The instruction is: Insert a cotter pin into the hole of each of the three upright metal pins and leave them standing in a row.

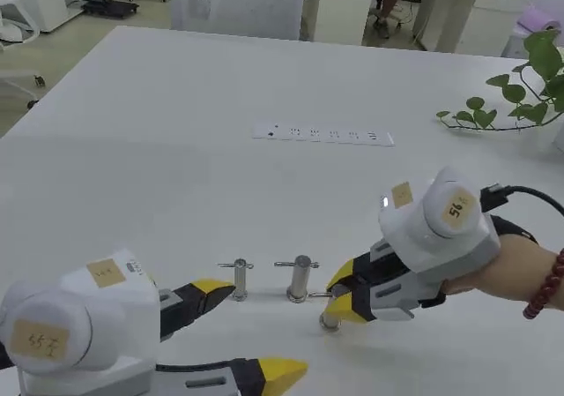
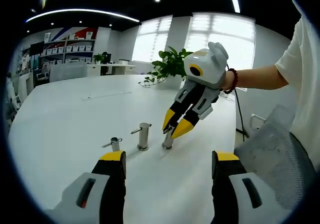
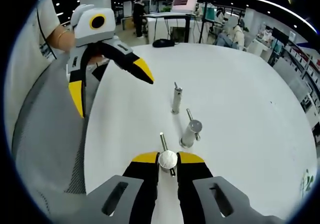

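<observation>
Right gripper (image 1: 338, 295) is clamped on the end pin (image 3: 168, 159), cotter pin (image 3: 161, 140) through it, near the bench's (image 1: 264, 87) near edge. Left gripper (image 1: 251, 330) gapes just beside the first pin (image 1: 240, 279) and middle pin (image 1: 301, 277).

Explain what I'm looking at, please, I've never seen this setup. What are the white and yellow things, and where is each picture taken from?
There is no robot: a person holds a two-jaw gripper in each hand, the white bodies with yellow-tipped jaws. The head view comes from a camera on the person's head, looking down at the white table. The other two come from cameras riding on each gripper, looking along its jaws. On the table stand three metal pins. The left pin and the middle pin each carry a cotter pin through them. The right gripper is closed on the third pin, with a thin cotter pin crossing it. The left gripper is open and holds nothing. A power strip lies farther back.
</observation>
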### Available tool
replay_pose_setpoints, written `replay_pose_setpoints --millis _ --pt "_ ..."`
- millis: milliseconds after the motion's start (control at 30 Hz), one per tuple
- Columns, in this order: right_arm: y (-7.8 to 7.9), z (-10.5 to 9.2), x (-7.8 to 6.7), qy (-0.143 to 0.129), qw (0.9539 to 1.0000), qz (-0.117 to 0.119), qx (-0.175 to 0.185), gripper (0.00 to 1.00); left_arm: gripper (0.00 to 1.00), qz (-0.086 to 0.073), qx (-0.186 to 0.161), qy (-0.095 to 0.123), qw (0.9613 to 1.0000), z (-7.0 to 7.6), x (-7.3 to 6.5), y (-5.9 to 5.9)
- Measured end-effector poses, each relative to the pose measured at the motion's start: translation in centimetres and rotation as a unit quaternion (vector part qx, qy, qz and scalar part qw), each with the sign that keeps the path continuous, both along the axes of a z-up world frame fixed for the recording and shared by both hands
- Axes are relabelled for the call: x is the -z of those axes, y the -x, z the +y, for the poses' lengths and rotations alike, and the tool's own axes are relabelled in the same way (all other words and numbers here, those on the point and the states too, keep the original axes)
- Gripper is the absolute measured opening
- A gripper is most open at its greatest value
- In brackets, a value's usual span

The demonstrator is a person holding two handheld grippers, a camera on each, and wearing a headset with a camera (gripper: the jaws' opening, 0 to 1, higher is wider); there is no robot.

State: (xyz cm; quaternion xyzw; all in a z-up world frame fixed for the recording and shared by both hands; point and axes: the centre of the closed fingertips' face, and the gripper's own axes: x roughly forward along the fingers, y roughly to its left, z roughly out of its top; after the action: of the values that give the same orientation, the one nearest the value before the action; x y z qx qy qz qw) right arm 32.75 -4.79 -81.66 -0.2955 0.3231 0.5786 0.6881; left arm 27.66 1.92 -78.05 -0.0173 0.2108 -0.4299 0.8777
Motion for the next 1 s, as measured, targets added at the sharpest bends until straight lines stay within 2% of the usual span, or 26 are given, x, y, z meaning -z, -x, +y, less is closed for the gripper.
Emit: replay_pose_setpoints --millis 300,433,733,1000 --pt "-2.0 -1.4 0.1 0.013 0.9997 -0.005 0.019 0.13 0.76 0.001 -0.018 -0.009 0.9998 1.3 0.1 0.0" --pt "-2.9 -1.8 0.3 0.019 0.9995 -0.003 0.027 0.13 0.78 0.003 -0.024 -0.007 0.9997 1.6 0.1 0.1" --pt "-3.6 -2.6 1.1 0.030 0.9990 0.000 0.033 0.14 0.80 0.000 -0.033 -0.012 0.9994 2.2 0.1 -0.1" --pt "-4.0 -2.9 1.2 0.029 0.9990 0.001 0.033 0.14 0.79 0.000 -0.041 -0.016 0.9990 2.8 0.1 -0.2"
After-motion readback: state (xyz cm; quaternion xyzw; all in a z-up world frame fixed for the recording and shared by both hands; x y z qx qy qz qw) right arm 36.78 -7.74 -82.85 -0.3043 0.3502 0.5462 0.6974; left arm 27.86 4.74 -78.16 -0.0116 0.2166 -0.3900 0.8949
